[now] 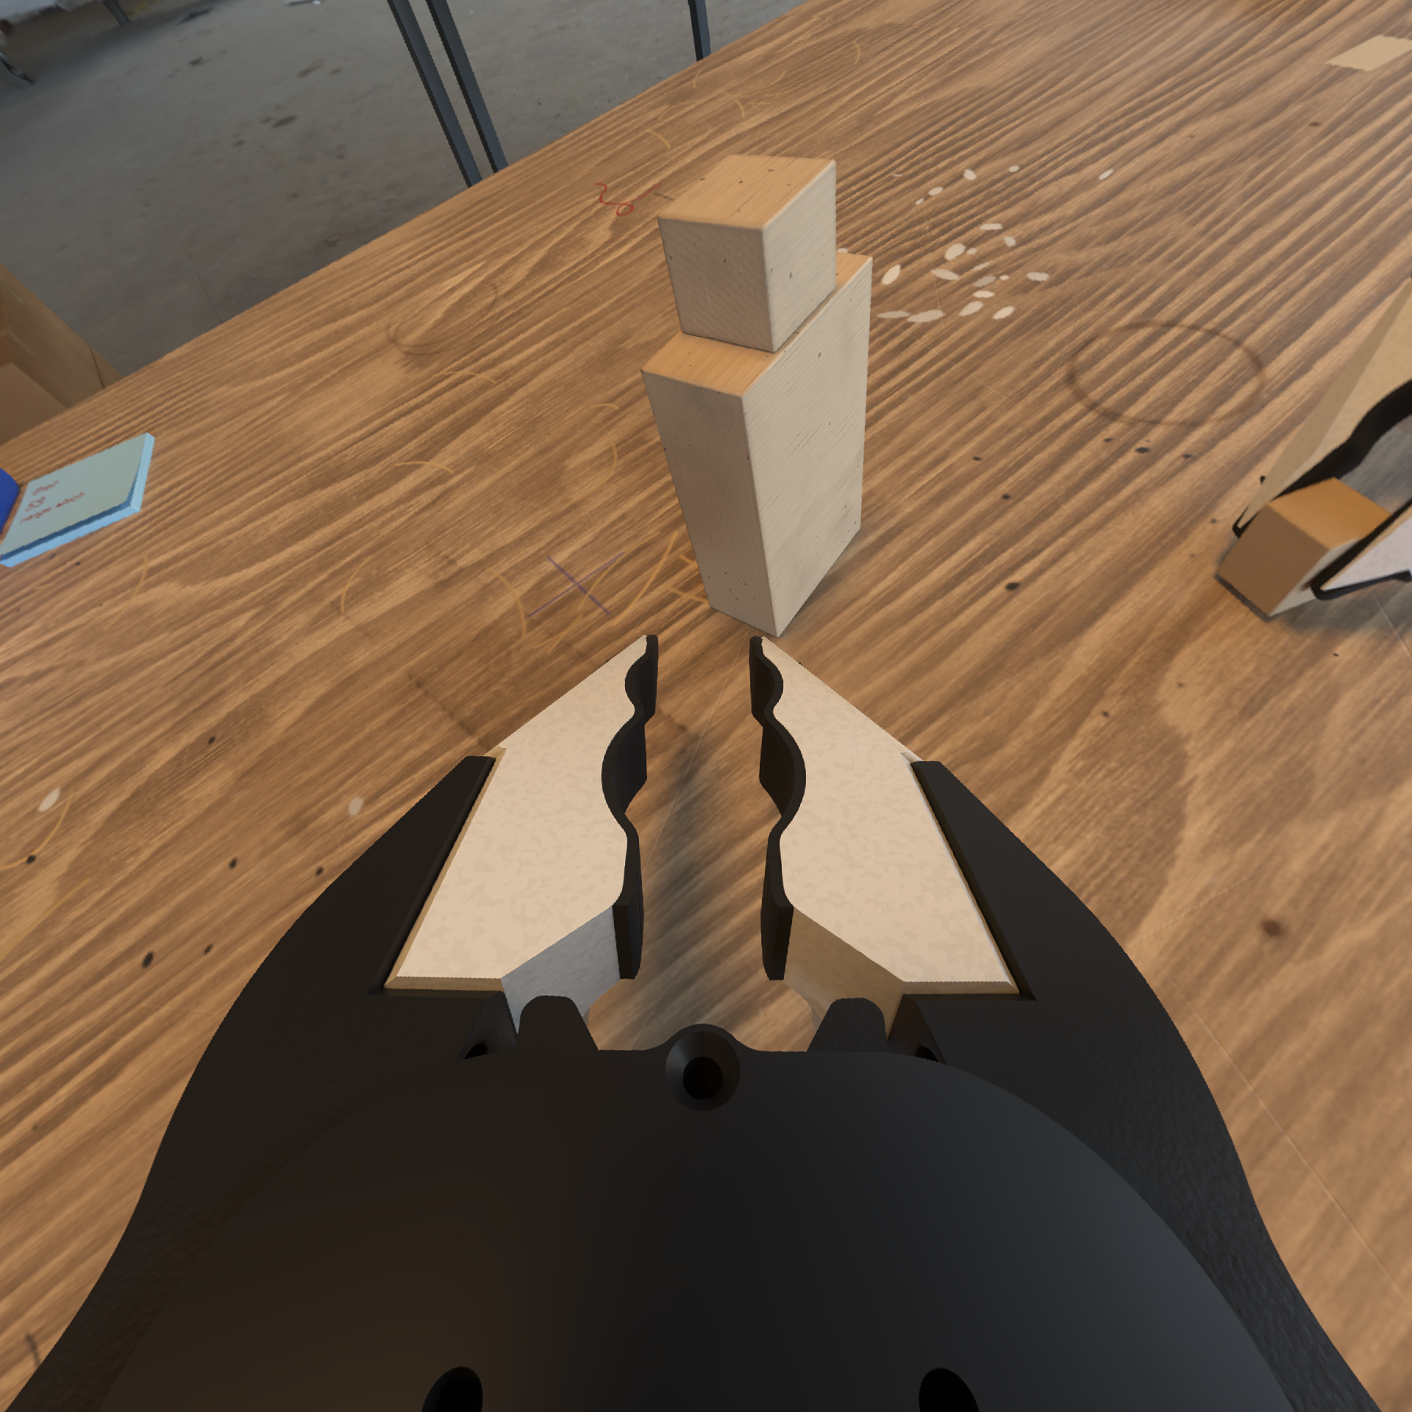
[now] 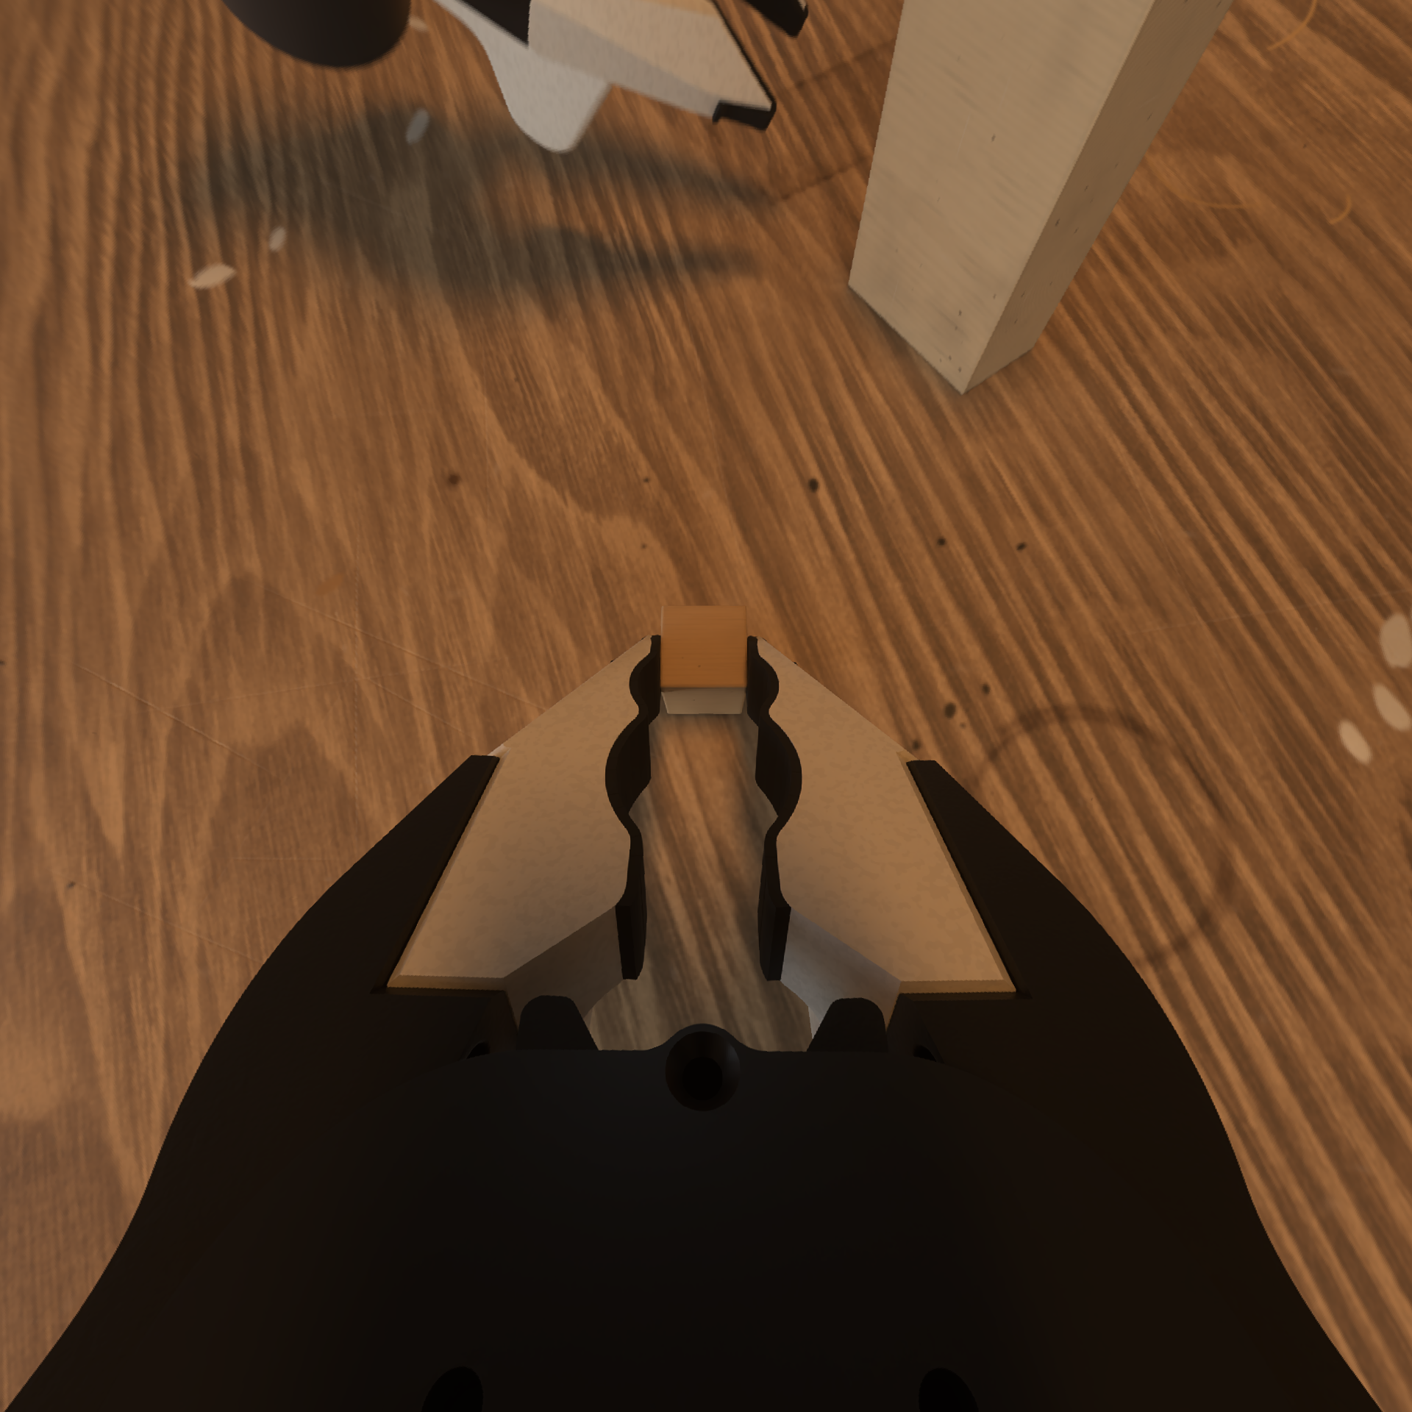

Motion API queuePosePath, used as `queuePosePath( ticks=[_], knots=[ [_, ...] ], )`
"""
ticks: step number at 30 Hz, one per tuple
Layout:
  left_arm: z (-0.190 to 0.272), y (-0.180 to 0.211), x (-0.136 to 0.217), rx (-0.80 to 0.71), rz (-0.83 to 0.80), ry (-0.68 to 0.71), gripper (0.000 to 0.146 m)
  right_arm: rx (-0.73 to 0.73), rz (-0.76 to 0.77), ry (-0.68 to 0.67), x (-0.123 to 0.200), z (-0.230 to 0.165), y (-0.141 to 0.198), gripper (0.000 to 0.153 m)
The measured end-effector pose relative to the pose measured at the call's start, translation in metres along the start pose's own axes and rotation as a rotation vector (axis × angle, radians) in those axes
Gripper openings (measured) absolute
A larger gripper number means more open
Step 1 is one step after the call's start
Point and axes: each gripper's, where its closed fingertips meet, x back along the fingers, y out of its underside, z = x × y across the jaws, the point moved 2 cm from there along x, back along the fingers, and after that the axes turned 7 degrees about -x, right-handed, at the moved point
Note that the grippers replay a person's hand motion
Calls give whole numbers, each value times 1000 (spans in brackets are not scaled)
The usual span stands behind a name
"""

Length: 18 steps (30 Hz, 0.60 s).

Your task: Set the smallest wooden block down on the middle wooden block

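In the left wrist view the middle wooden block (image 1: 749,252) rests on top of the tall large wooden block (image 1: 764,474), which stands upright on the wooden table (image 1: 306,688). My left gripper (image 1: 701,649) is open and empty, just in front of the base of this stack. My right gripper (image 2: 701,659) is shut on the smallest wooden block (image 2: 701,646), low over the table. It also shows at the right edge of the left wrist view (image 1: 1318,561), holding the small block (image 1: 1284,539). The large block (image 2: 1008,191) stands ahead and to the right of it; its top is out of frame.
A light-blue notepad (image 1: 76,497) lies near the table's left edge, with a cardboard box (image 1: 38,367) beyond it. Dark metal legs (image 1: 451,84) stand past the far edge. White specks (image 1: 963,267) lie behind the stack. The left gripper (image 2: 649,76) shows at the top of the right wrist view.
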Motion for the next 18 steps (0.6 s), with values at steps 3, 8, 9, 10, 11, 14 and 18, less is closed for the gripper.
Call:
queuePosePath(
  ticks=[3,8,9,10,11,14,18],
  knots=[
    [1,0,0,-14,4,-3,24,-5,36,-47,4,6,-13,21],
    [3,1,-2,-9,-13,21,24,158,109,-99,21,20,-78,21],
    [3,1,-2,-6,-13,25,24,201,125,-106,24,22,-96,21],
    [2,1,-2,-2,-12,27,23,242,137,-115,27,24,-114,21],
    [2,1,-2,4,-9,30,23,277,137,-130,27,25,-130,21],
    [0,-1,1,27,15,35,23,371,74,-162,19,31,-165,21],
    [-3,-5,6,58,73,31,23,429,-23,-157,1,41,-183,21]
  ],
)
